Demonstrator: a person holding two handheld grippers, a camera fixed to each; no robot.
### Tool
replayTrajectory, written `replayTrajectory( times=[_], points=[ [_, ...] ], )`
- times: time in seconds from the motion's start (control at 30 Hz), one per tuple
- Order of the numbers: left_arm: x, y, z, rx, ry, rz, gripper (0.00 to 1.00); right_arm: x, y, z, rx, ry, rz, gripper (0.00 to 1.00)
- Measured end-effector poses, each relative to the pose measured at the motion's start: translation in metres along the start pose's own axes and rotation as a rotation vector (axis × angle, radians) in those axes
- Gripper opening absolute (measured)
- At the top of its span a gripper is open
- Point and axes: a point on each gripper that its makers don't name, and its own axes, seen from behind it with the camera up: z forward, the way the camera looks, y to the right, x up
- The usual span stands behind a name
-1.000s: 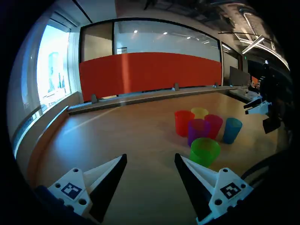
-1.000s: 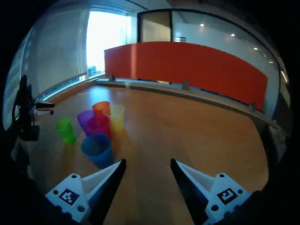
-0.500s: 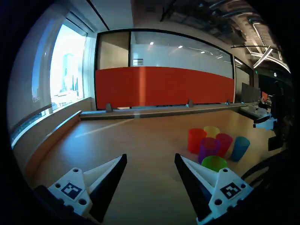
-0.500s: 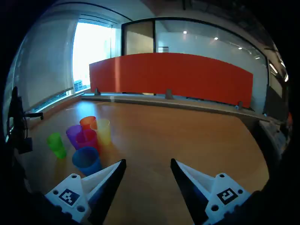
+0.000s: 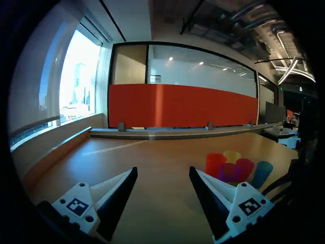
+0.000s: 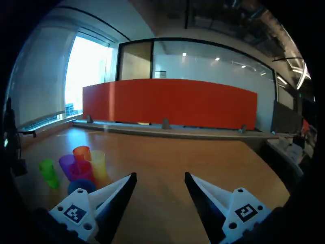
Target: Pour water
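- Left gripper view: left gripper (image 5: pixel 162 169) sat low in the frame, jaws spread wide with nothing between them. Bare wooden worktop (image 5: pixel 154 156) lay ahead.
- A cluster of cups stood upright on the worktop, ahead and to the right, just past the right-hand finger.
- Red cup (image 5: pixel 214 162) was nearest the middle of the frame, with yellow cup (image 5: pixel 232 155) behind it, farther off.
- Purple cup (image 5: pixel 228 172) stood in front, with pink cup (image 5: pixel 245 166) beside it on the right. These four were bunched tight; whether they touched, could not tell.
- Blue cup (image 5: pixel 262 172) stood at the right end, just beside the pink one.
- The finger covered the lower parts of the red and purple cups.
- Background: orange panel (image 5: pixel 183 105) ran along the far edge of the worktop, with a glass wall above it and a bright window (image 5: pixel 77 95) at left.
- Right gripper view: right gripper (image 6: pixel 160 174) was also spread wide and empty, above the worktop (image 6: pixel 183 162).
- The cluster lay at the left of the frame, beside the left-hand finger.
- Green cup (image 6: pixel 48 173) stood by itself at far left, apart from the rest.
- Purple cup (image 6: pixel 66 164), red cup (image 6: pixel 81 152), yellow cup (image 6: pixel 98 162) and pink cup (image 6: pixel 83 170) were packed close together.
- Blue cup (image 6: pixel 80 186) was nearest the gripper, partly hidden behind the finger.
- All cups stood mouth up. Contents could not be made out.
- Orange panel (image 6: pixel 170 101) crossed the far side, with the window (image 6: pixel 87 77) to its left.
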Motion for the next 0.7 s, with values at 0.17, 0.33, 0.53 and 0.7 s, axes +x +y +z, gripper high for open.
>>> replayTrajectory(
  times=[0.17, 0.33, 0.53, 0.7],
  points=[
    [0.010, 0.001, 0.000, 0.010, 0.044, -0.009, 0.94, 0.009, 0.005, -0.001, -0.048, 0.067, -0.007, 0.91],
    [0.020, 0.000, 0.001, 0.022, 0.087, -0.016, 0.94, 0.019, 0.013, -0.005, -0.109, 0.132, -0.005, 0.91],
    [0.030, -0.008, 0.000, 0.070, 0.132, -0.026, 0.94, 0.034, 0.015, -0.014, -0.152, 0.204, -0.033, 0.92],
    [0.029, -0.012, 0.000, 0.093, 0.152, -0.045, 0.94, 0.043, 0.017, -0.019, -0.172, 0.229, -0.066, 0.92]
  ],
)
